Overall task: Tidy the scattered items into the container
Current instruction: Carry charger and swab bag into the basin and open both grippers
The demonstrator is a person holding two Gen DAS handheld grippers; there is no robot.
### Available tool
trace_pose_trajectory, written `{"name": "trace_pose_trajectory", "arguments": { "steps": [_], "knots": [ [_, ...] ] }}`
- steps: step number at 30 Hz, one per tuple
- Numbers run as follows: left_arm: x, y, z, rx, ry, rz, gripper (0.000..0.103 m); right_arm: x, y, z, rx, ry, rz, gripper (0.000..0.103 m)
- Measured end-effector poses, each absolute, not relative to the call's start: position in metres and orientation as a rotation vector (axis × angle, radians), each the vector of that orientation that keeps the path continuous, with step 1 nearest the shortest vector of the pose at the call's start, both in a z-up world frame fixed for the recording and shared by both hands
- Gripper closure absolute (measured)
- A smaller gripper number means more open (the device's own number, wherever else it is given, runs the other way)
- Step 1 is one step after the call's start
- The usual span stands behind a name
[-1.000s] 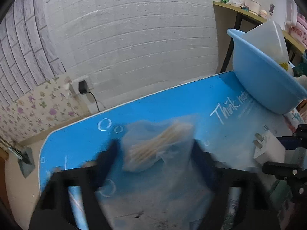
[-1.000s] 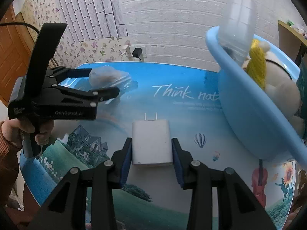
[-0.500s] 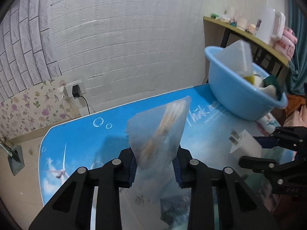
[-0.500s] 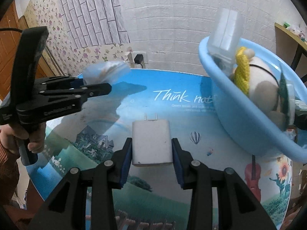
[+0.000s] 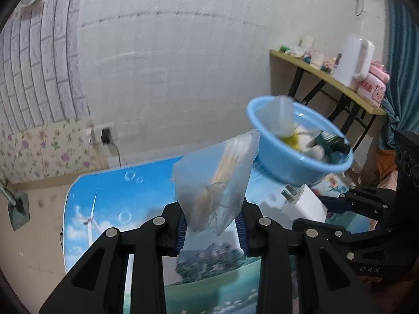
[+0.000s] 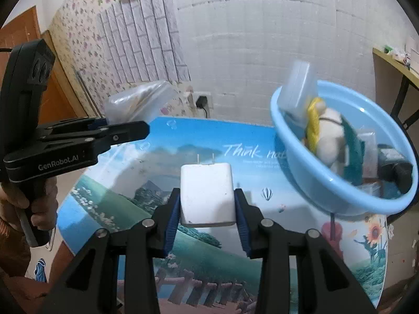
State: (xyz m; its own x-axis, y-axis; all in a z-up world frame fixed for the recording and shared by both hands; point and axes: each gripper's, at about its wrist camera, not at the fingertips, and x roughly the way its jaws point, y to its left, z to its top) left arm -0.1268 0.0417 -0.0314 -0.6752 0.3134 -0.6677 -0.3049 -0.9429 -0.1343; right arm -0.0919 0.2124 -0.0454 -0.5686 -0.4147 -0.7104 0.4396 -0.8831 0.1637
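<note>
My left gripper (image 5: 212,225) is shut on a clear plastic bag of cotton swabs (image 5: 217,180), held up above the table. The same bag (image 6: 138,102) shows in the right wrist view above the left gripper's fingers (image 6: 125,133). My right gripper (image 6: 207,206) is shut on a white plug-in charger (image 6: 207,193), prongs pointing away, also lifted off the table. In the left wrist view the charger (image 5: 303,204) sits at the right, between the right gripper's fingers (image 5: 314,225). The blue basin (image 6: 340,198) (image 5: 301,170) stands at the table's right, holding a plush toy, a clear box and other items.
The round table (image 6: 146,162) has a printed landscape top. A wall socket with a black plug (image 6: 203,102) sits behind it. A wooden side shelf (image 5: 327,81) with a white kettle stands at the back right. A person's hand (image 6: 39,206) holds the left gripper's handle.
The left gripper closed on the swab bag and lifted it off the table. The right gripper rose with the charger. Both now sit higher, and the basin looks farther off.
</note>
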Motion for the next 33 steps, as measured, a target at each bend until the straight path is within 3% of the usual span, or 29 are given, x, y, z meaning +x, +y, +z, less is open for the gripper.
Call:
{"name": "trace_pose_trajectory", "arguments": {
  "steps": [13, 33],
  "knots": [
    [-0.154, 0.142, -0.005, -0.986, 0.073, 2.495, 0.073, -0.113, 0.311, -0.008, 0.957, -0.098, -2.603, 0.065],
    [-0.19, 0.232, -0.017, -1.003, 0.223, 2.438, 0.069, -0.157, 0.375, -0.029, 0.977, -0.201, -2.705, 0.065]
  ]
}}
